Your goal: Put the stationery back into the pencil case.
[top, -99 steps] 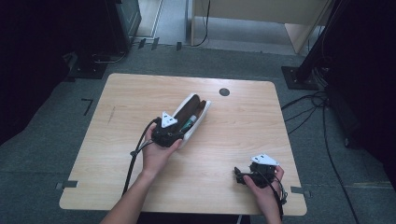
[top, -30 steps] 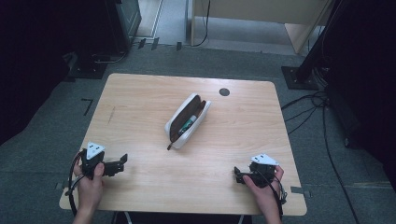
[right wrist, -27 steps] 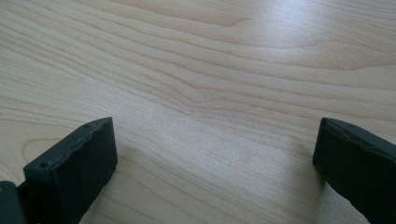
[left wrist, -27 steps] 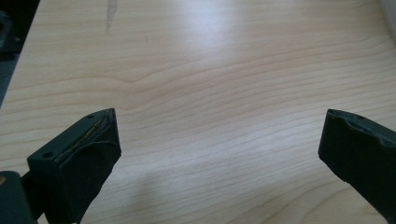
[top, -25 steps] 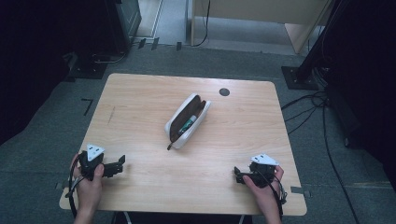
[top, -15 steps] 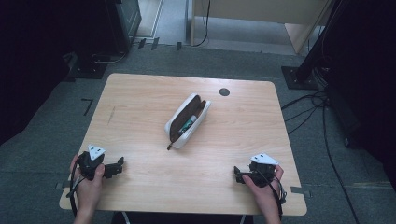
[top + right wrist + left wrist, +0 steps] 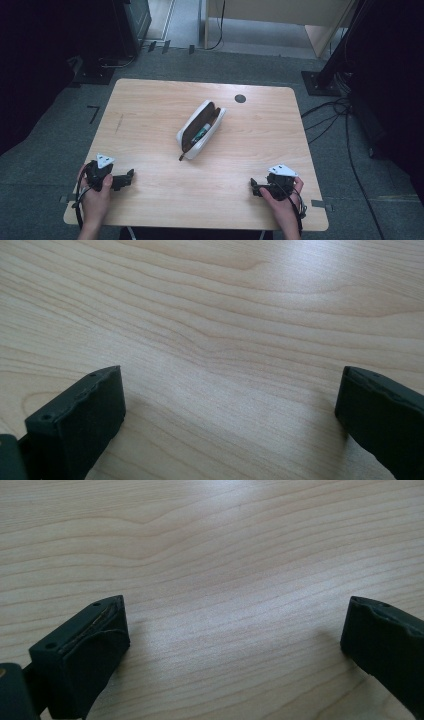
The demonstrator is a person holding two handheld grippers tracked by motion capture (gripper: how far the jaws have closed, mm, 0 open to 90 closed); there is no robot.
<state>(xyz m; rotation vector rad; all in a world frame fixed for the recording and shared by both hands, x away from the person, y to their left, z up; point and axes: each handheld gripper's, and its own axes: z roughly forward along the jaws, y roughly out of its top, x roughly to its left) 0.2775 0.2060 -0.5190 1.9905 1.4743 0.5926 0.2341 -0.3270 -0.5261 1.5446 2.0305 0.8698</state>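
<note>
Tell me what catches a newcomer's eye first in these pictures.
First comes the white pencil case, lying open and slanted near the middle of the wooden table, with a green-labelled item inside. Next, the two hands at the near edge, each holding tongs: the left tongs at the near left corner, the right tongs at the near right. Both stand open and hold nothing, well apart from the case.

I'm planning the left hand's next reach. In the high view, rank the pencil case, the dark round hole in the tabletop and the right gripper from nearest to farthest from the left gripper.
From the left gripper, open at the table's near left edge:
1. Pencil case, open at the table's middle, up and to the right.
2. Right gripper, at the near right edge.
3. Dark round hole, near the far edge, right of centre.
</note>
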